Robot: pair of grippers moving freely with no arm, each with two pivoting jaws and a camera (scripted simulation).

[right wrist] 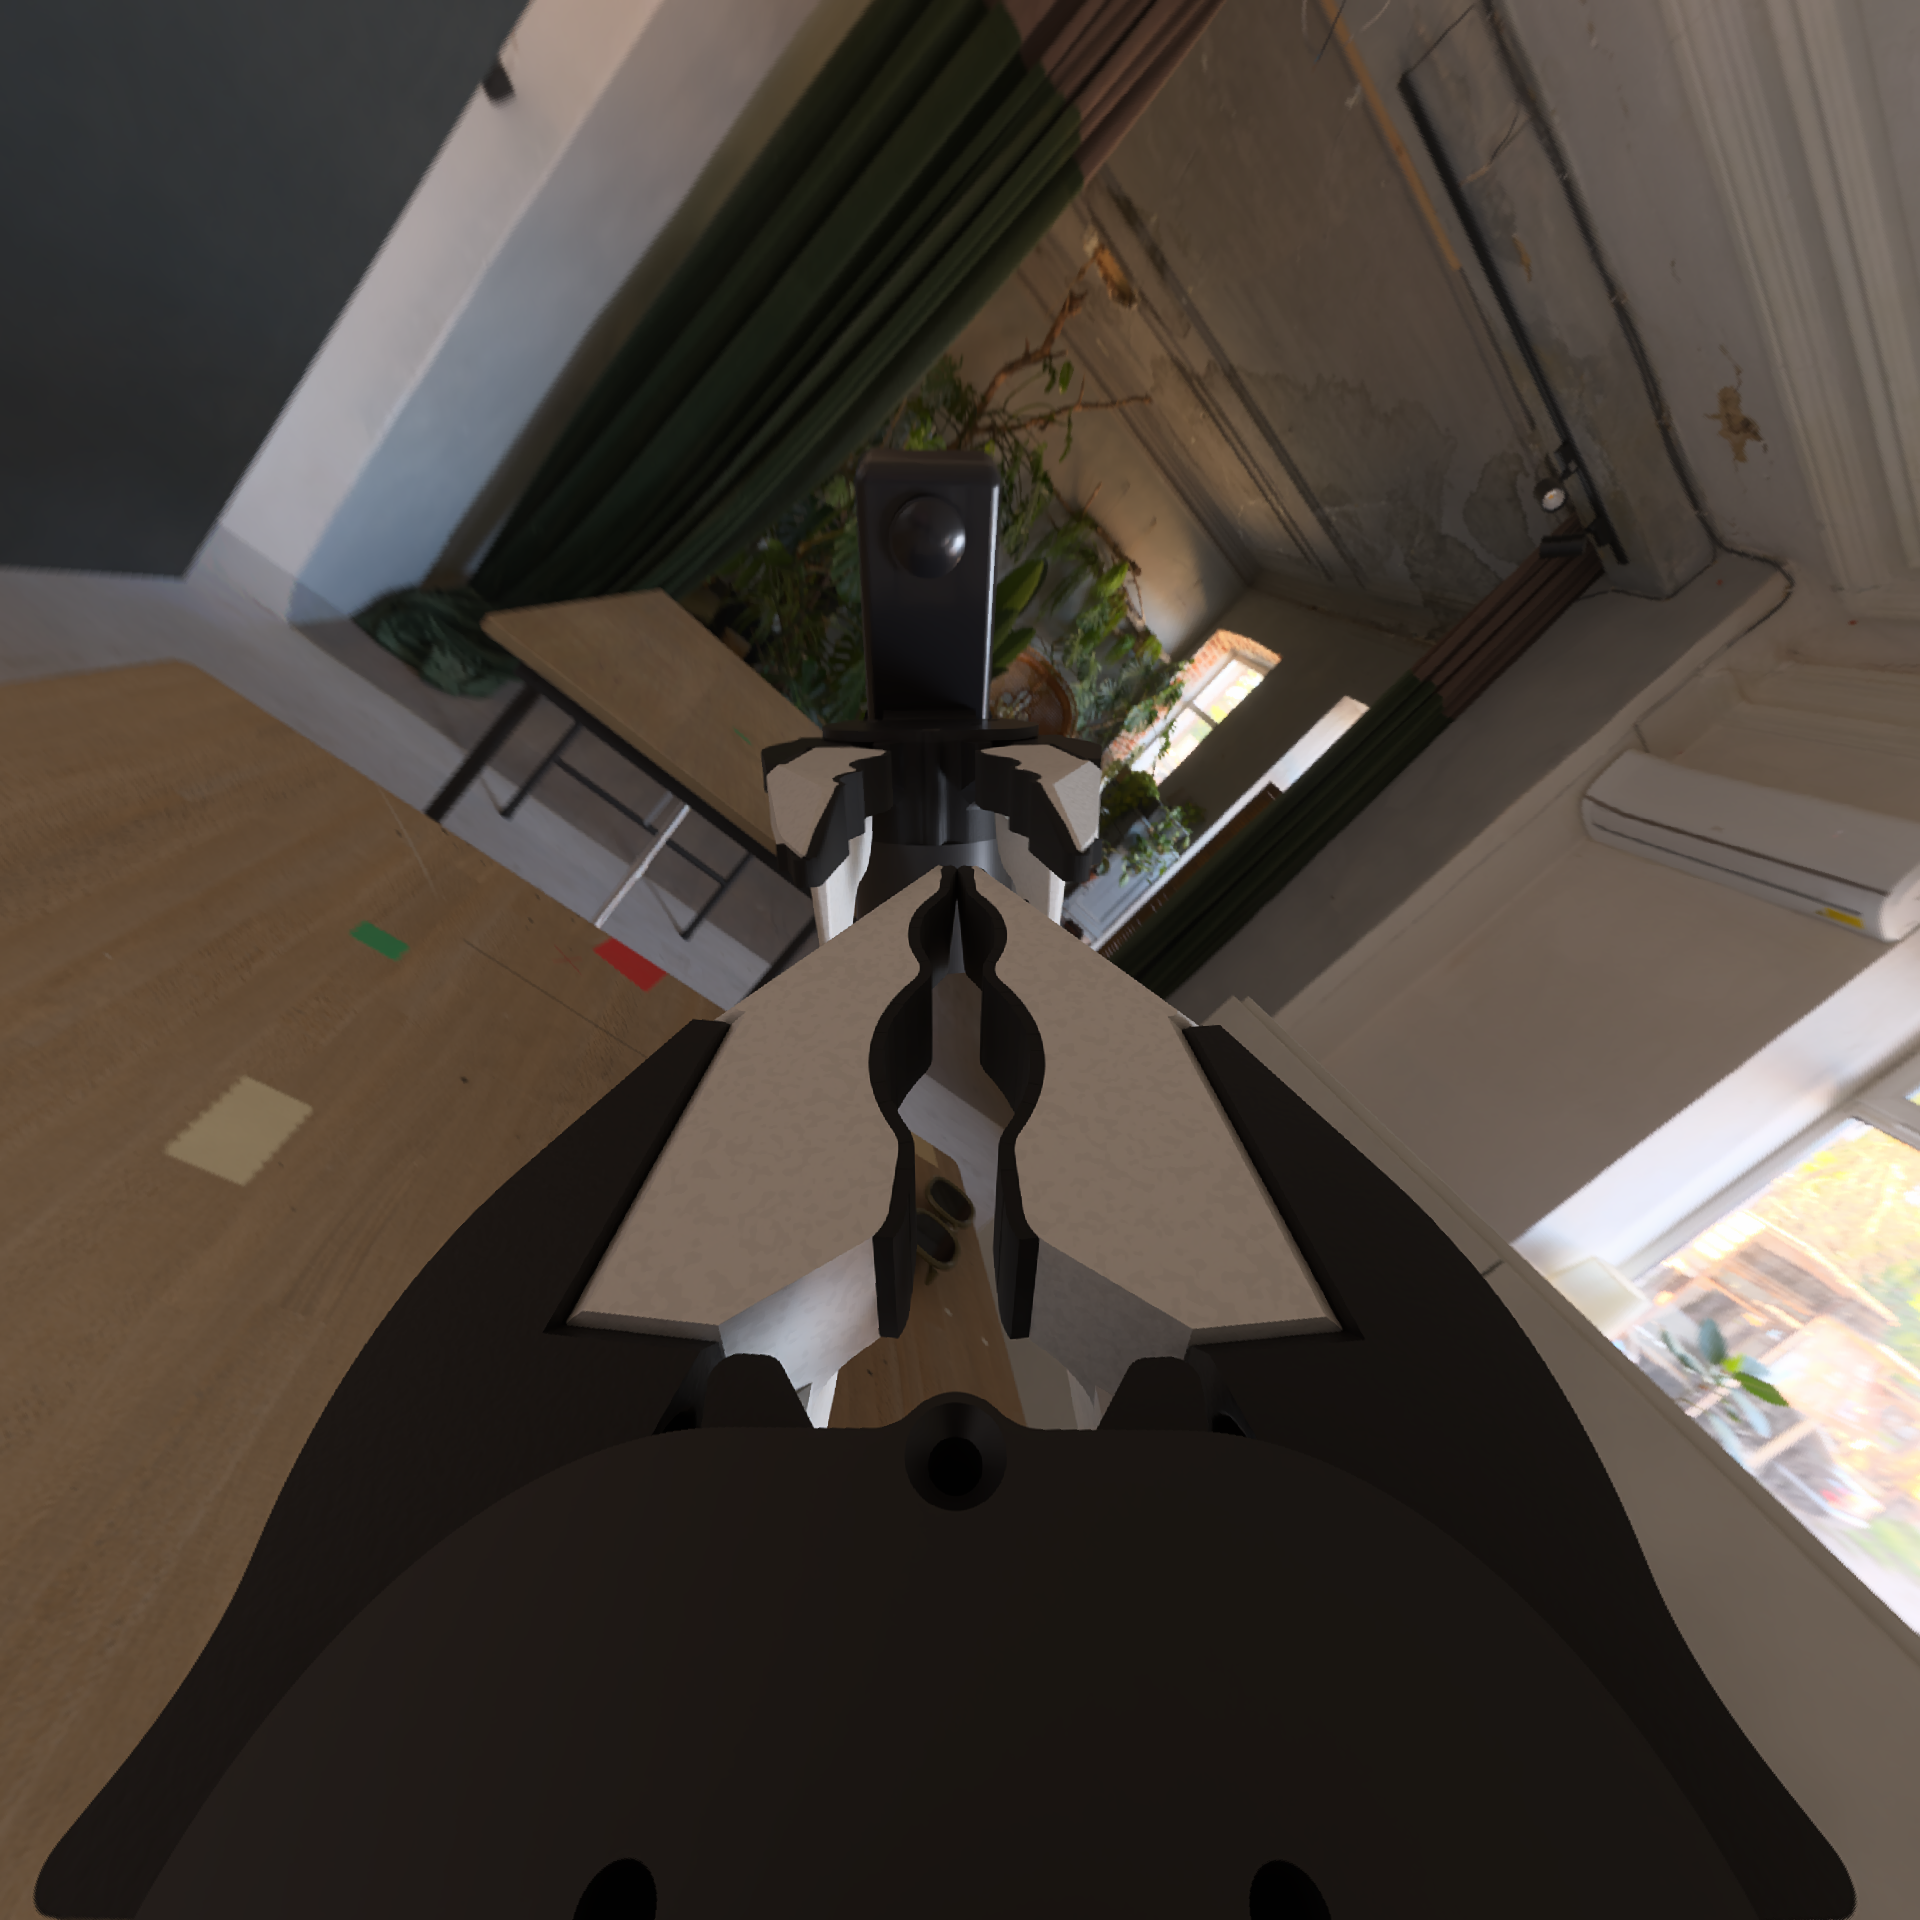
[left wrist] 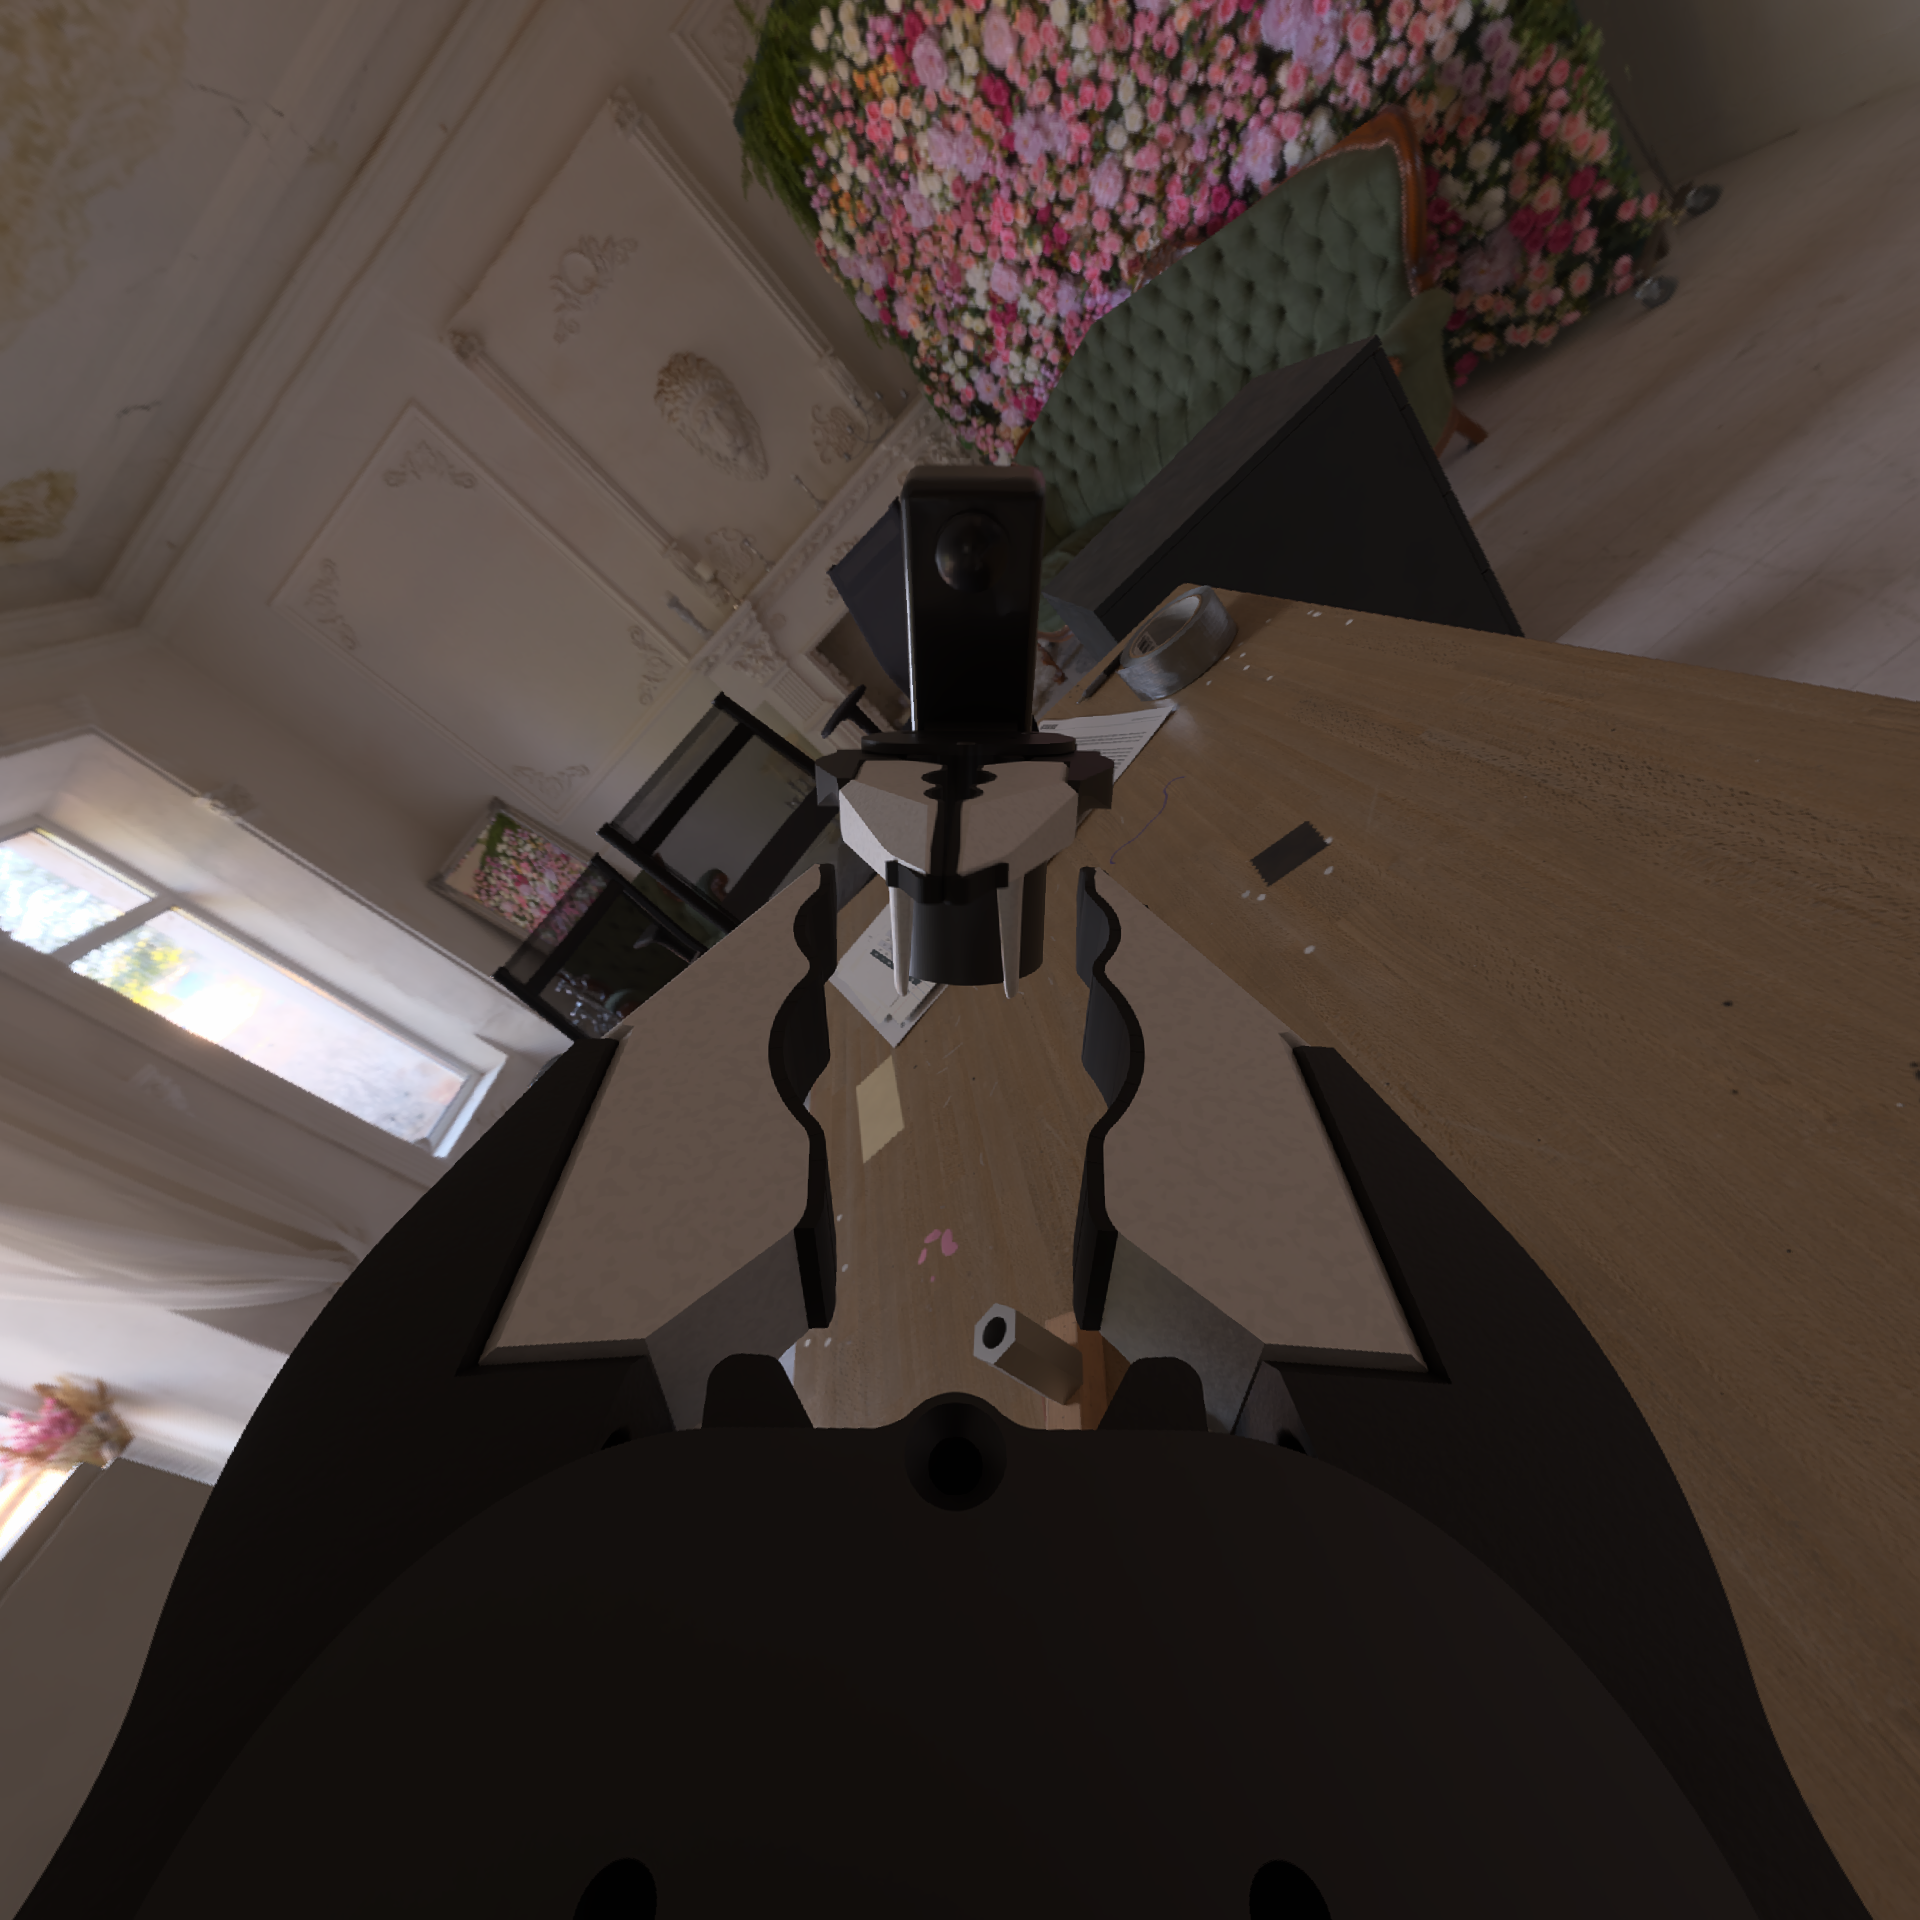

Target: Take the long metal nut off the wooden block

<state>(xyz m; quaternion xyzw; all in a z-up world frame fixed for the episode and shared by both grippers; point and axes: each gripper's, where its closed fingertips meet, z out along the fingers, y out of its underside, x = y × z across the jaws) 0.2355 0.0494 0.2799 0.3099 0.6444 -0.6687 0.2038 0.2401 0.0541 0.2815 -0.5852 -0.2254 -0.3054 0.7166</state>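
Note:
In the left wrist view the long metal hex nut [left wrist: 1021, 1351] shows low down between the bases of my left fingers, its holed end turned up and left. It sticks out from the pale wooden block [left wrist: 1081, 1387], which is mostly hidden by the gripper body. My left gripper [left wrist: 956, 883] is open and empty above the wooden table [left wrist: 1455, 1039]. My right gripper [right wrist: 956, 883] is shut with its tips touching and nothing between them. It faces the left gripper and also shows in the left wrist view [left wrist: 951, 935]. The left gripper also shows beyond the tips in the right wrist view [right wrist: 935, 821].
A grey tape roll [left wrist: 1179, 639] and sheets of paper [left wrist: 1107, 732] lie at the table's far end. A black patch [left wrist: 1291, 852], a pale patch [left wrist: 878, 1112] and pink marks [left wrist: 938, 1242] are on the tabletop. Green [right wrist: 379, 940], red [right wrist: 629, 961] and cream [right wrist: 239, 1129] patches show in the right wrist view.

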